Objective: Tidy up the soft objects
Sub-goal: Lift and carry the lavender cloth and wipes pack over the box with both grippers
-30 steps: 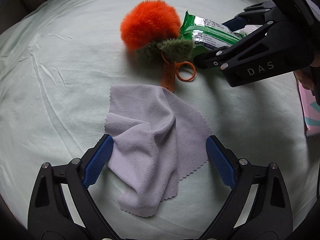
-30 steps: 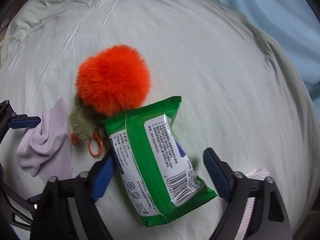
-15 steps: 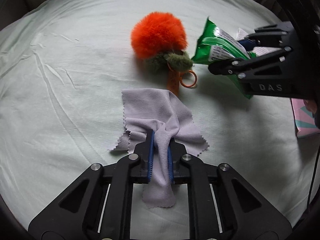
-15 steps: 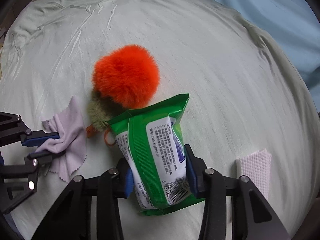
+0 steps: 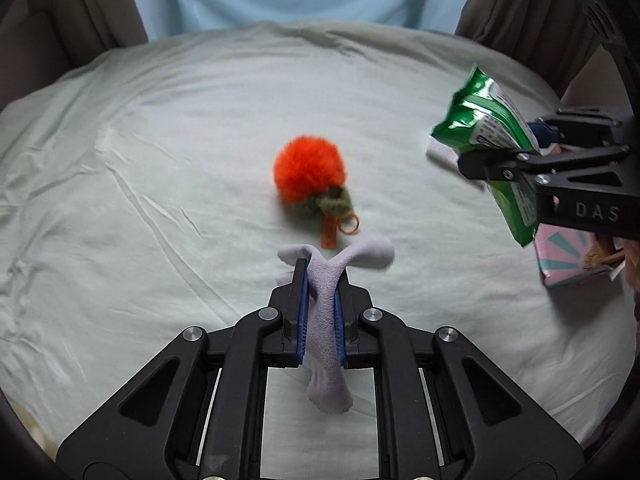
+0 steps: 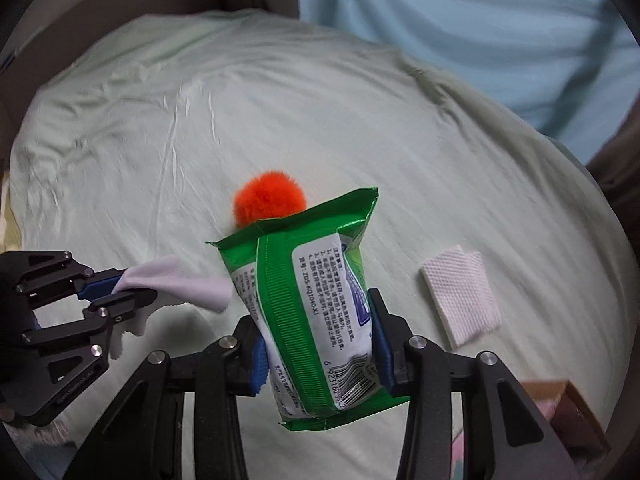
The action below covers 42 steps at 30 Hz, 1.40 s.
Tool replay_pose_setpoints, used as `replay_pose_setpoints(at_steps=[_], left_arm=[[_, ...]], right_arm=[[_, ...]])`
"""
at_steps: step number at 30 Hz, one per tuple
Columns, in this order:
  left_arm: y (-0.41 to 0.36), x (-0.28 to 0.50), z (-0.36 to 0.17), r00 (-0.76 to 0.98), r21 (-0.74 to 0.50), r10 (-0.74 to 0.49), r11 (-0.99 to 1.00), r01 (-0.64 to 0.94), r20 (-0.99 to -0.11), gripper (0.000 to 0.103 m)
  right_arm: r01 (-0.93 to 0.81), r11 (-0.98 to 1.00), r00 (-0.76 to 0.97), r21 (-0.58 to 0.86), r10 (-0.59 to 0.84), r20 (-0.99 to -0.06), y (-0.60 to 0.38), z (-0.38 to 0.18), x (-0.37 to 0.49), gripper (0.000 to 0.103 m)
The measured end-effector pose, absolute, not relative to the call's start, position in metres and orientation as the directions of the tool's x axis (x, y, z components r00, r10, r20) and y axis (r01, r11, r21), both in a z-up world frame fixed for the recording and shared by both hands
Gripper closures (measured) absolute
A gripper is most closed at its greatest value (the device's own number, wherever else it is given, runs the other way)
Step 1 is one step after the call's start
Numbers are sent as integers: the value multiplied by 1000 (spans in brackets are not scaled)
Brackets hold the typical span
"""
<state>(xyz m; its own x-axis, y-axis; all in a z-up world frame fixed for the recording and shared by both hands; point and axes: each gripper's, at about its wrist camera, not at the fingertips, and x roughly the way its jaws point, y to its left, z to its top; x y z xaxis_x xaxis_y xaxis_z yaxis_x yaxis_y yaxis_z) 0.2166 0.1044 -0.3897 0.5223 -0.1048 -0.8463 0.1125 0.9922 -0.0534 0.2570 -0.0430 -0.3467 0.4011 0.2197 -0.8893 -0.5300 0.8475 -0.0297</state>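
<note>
Left hand-held gripper (image 5: 322, 308) is clamped tight on the lilac cloth (image 5: 334, 280), right hand-held gripper (image 6: 320, 344) squeezes the green wipes pack (image 6: 312, 312), both lifted off the bed (image 5: 160, 160). The orange pompom (image 5: 309, 174) sits just ahead of both, with a white tissue (image 6: 460, 296) to the right one's right.

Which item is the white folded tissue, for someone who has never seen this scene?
On the pale green sheet, look right of the green wet-wipe pack. The white folded tissue lies flat there, alone; unlike the orange pompom, it is thin, rectangular and dimpled.

Cloth (image 5: 325, 312) and wipes pack (image 6: 316, 320) now aloft
</note>
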Motion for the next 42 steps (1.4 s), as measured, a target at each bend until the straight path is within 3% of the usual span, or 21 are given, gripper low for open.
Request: replay_pose_setpoints(at_steps=[13,23,32,42], left_arm=[[53,197,-243,643,-10,-176,967,253,-746,94],[-53,188,-181,666,-48,-276,939,340,-693,94],[-177,192,-176,631,-41,-320,909,415,-707,94],[-282,218,-231,521,-74,-322,895,440,-791,94]], right_arm=[[-227,972,590,67,192,-785,-129,-206,183,64],[-42,998,638,41,59,-767,-243,-154,144,64],[54,997,606,46,4,-795,-358,-155,128,64],[95,990,522,101,37,-852,-440,-210,137,64]])
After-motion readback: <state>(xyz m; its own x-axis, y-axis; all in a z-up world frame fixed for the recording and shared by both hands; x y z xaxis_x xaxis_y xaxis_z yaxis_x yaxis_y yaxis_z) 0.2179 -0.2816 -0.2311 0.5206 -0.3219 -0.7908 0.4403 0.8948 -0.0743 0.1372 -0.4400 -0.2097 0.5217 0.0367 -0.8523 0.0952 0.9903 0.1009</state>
